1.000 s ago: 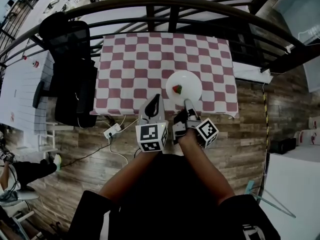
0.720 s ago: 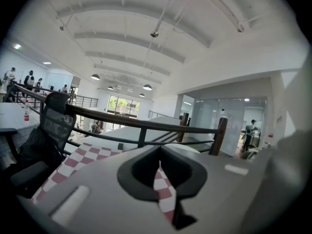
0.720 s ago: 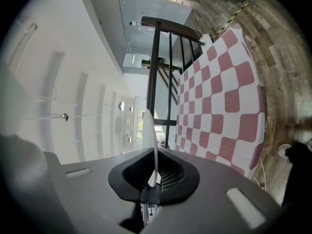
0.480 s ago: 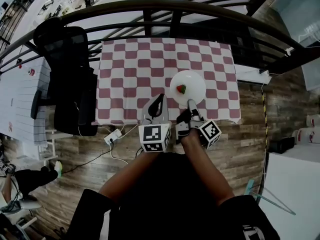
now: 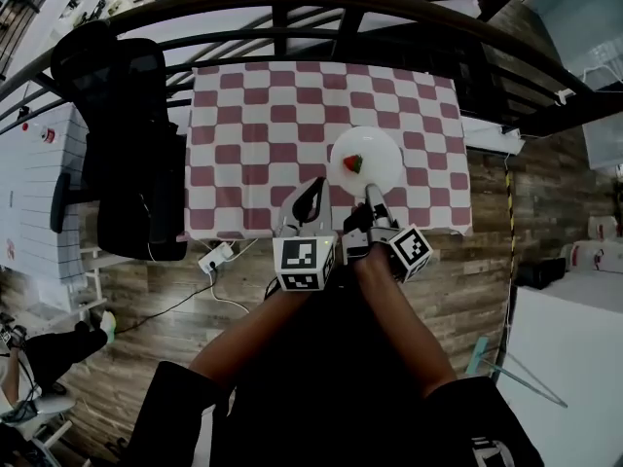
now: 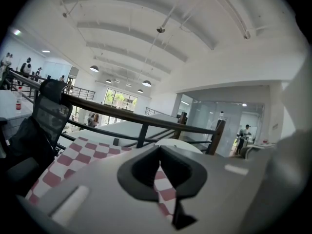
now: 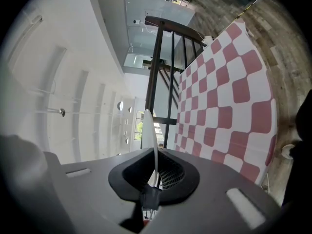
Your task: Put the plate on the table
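A white plate (image 5: 370, 154) with a small red and green piece of food (image 5: 352, 163) on it is over the near right part of the red and white checkered table (image 5: 253, 134). My right gripper (image 5: 371, 193) is shut on the plate's near rim. In the right gripper view the plate (image 7: 150, 140) shows edge-on between the pads of that gripper (image 7: 152, 172). Whether the plate rests on the cloth I cannot tell. My left gripper (image 5: 313, 183) hovers at the table's near edge, left of the plate, shut and holding nothing. The left gripper view shows that gripper (image 6: 159, 150) with its jaws together, and the plate (image 6: 178, 143) beyond them.
A black office chair (image 5: 127, 134) stands against the table's left side. A dark curved railing (image 5: 341, 8) runs behind the table. A power strip (image 5: 216, 257) with a cable lies on the wooden floor below the near edge. A white table (image 5: 29, 183) is at far left.
The right gripper has carried the plate a little farther from me over the table. The left gripper has moved forward alongside it.
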The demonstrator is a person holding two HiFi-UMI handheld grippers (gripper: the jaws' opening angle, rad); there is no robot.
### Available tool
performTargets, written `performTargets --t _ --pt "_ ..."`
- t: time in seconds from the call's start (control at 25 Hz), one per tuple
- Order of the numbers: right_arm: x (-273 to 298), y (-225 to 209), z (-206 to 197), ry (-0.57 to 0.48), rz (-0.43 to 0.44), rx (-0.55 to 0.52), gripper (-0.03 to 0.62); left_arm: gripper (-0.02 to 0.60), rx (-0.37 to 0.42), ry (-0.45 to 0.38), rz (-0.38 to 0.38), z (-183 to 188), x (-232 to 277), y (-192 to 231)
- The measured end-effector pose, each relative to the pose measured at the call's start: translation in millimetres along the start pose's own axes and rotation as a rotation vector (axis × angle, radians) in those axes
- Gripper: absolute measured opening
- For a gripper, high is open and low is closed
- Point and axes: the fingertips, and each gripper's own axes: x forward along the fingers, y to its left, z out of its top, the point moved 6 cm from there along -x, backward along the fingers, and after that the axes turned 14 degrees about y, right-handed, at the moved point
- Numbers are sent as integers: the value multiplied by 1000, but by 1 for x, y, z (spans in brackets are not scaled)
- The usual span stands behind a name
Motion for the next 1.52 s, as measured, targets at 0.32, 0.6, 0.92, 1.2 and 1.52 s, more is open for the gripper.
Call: performTargets --t 0.32,0.6,0.92,1.2,1.52 --pt "15 -6 4 25 -18 -17 8 9 -41 28 29 -7 11 16" --pt "39 -20 19 76 -29 -13 8 9 -57 33 57 -2 35 25" --pt "62 -35 57 113 -69 -65 8 9 -49 21 62 13 75 19" --pt "91 -48 74 176 -62 -48 8 9 -46 61 101 18 108 20" --pt "122 -56 99 246 -35 -83 8 9 -48 70 133 25 145 18"
